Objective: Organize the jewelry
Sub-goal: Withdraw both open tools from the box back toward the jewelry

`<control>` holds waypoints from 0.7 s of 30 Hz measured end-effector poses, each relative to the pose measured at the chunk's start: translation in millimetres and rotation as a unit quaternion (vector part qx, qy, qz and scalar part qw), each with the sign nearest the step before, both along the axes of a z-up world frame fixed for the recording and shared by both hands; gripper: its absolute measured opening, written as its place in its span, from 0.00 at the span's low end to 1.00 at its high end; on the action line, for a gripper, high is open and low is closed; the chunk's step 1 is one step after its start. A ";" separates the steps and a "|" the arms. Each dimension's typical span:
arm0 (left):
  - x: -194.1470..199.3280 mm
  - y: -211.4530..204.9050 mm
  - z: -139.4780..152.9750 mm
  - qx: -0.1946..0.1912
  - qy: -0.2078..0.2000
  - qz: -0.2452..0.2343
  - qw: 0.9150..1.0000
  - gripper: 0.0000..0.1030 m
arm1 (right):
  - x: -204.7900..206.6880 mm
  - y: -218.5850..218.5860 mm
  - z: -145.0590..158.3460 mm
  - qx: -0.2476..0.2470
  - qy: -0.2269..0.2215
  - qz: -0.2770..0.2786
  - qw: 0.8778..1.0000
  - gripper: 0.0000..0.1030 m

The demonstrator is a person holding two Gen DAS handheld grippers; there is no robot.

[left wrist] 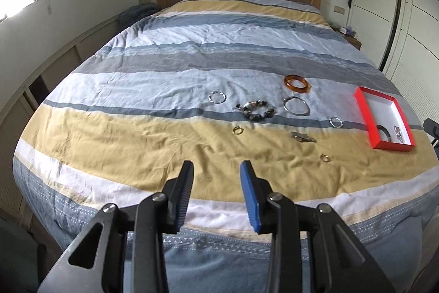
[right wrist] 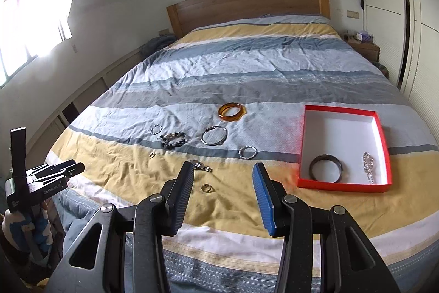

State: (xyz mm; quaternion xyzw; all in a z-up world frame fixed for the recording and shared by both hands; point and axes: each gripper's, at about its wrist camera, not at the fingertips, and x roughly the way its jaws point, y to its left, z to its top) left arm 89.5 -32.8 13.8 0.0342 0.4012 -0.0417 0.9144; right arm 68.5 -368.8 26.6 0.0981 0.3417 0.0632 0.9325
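Jewelry lies scattered on a striped bed. An amber bangle [right wrist: 231, 111] [left wrist: 297, 83], a thin silver bangle [right wrist: 214, 135] [left wrist: 296, 106], a dark beaded bracelet [right wrist: 174, 141] [left wrist: 256, 111], two small silver hoops [right wrist: 247, 152] [right wrist: 155, 129], a small chain piece [right wrist: 201, 166] and gold rings [right wrist: 207, 187] [left wrist: 238, 130] lie loose. A red box [right wrist: 301, 155] [left wrist: 365, 114] holds a dark bangle [right wrist: 326, 167] and a sparkly bracelet [right wrist: 368, 166]. My right gripper [right wrist: 222, 173] is open and empty above the bed's near edge. My left gripper [left wrist: 216, 170] is open and empty, apart from the jewelry.
The bed [right wrist: 247, 67] has a wooden headboard [right wrist: 247, 4]. A nightstand [right wrist: 365, 45] stands at the far right beside white wardrobe doors [right wrist: 417, 32]. A bright window [right wrist: 30, 18] is at the left. The left gripper's body [right wrist: 49, 177] shows at the left edge.
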 end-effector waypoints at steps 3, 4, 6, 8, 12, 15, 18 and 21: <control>-1.5 12.4 -14.4 -0.006 0.012 0.011 1.000 0.33 | 5.4 14.4 -11.4 -0.002 0.009 0.009 1.000 0.43; -1.6 14.4 -19.3 -0.006 0.016 0.012 1.000 0.33 | 7.0 18.3 -15.0 -0.003 0.012 0.011 1.000 0.43; -0.3 15.7 -28.4 -0.006 0.022 0.016 1.000 0.33 | 10.8 24.6 -23.5 -0.004 0.018 0.013 1.000 0.43; 3.5 15.8 -37.3 -0.005 0.029 0.018 0.999 0.33 | 15.4 30.6 -34.2 -0.007 0.029 0.016 0.999 0.43; 14.6 11.9 -50.9 -0.013 0.040 0.018 0.999 0.33 | 24.8 36.6 -54.3 -0.002 0.051 0.023 0.998 0.43; 25.5 11.6 -59.3 -0.023 0.051 0.018 0.998 0.33 | 33.0 41.1 -67.7 -0.001 0.065 0.030 0.997 0.43; 39.9 11.5 -69.1 -0.037 0.060 0.017 0.997 0.33 | 45.0 45.1 -80.7 0.003 0.077 0.038 0.996 0.42; 58.2 5.7 -76.5 -0.049 0.066 0.004 0.997 0.33 | 60.9 48.3 -98.1 0.007 0.094 0.049 0.994 0.39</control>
